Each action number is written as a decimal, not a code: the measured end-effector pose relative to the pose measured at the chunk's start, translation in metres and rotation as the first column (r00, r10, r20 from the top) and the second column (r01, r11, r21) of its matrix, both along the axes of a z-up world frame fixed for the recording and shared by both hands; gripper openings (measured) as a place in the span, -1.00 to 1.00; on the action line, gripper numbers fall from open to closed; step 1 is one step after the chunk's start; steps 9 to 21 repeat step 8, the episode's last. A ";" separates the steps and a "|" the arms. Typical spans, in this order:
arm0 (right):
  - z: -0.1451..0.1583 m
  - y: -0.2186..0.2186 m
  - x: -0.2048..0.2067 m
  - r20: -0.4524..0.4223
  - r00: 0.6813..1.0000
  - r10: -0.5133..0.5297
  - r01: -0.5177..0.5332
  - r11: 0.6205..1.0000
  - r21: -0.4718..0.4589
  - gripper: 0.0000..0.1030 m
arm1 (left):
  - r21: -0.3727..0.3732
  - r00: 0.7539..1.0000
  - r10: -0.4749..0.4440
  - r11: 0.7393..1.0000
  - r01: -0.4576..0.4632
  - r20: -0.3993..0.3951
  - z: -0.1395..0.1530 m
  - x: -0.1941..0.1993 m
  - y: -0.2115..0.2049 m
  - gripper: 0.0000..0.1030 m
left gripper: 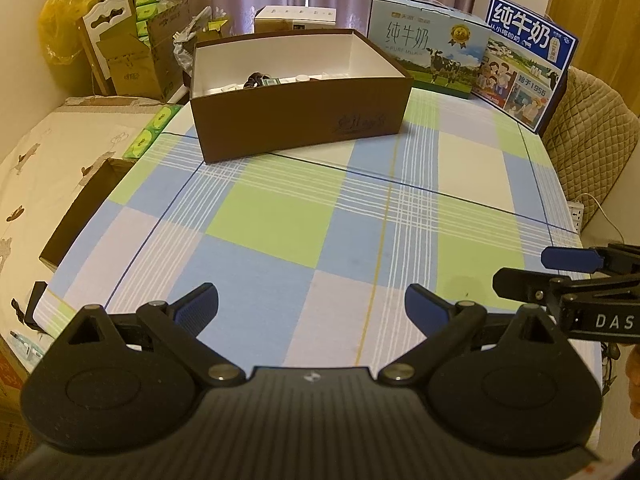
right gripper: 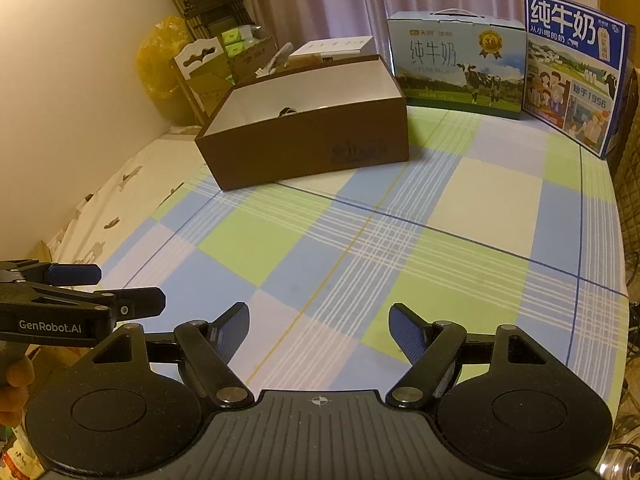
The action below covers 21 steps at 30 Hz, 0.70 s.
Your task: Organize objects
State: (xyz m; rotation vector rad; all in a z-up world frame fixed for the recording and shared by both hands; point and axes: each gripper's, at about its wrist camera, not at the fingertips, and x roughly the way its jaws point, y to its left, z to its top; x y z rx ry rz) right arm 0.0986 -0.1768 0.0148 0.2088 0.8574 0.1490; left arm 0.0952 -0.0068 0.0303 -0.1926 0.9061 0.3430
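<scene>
A brown open box (left gripper: 304, 120) with a white inside stands at the far side of the checked tablecloth (left gripper: 280, 216). Several small items lie in it, among them a dark scrunchie (left gripper: 253, 79) and white pieces; from the right wrist view the same box (right gripper: 312, 148) shows only a dark item (right gripper: 287, 111) over its wall. My left gripper (left gripper: 311, 306) is open above the near cloth with nothing between its blue pads. My right gripper (right gripper: 319, 330) is open too, also empty. Each gripper appears at the edge of the other's view.
Two milk cartons (left gripper: 428, 60) (left gripper: 528, 64) stand behind the box at the far right. Cardboard boxes with green tissue packs (left gripper: 148, 12) and a yellow bag (left gripper: 64, 20) fill the far left. A brown box lid (left gripper: 80, 216) lies off the table's left edge beside a bed.
</scene>
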 end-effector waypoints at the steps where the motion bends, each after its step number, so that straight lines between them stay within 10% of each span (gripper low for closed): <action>1: 0.000 0.000 0.000 -0.002 1.000 0.000 0.000 1.000 0.001 0.44 | 0.001 1.000 0.001 1.000 -0.001 -0.001 0.000 0.000 0.000 0.91; 21: -0.001 -0.003 0.000 -0.003 1.000 0.001 -0.001 1.000 0.006 0.44 | 0.004 1.000 0.003 1.000 -0.003 -0.003 -0.002 0.002 -0.001 0.91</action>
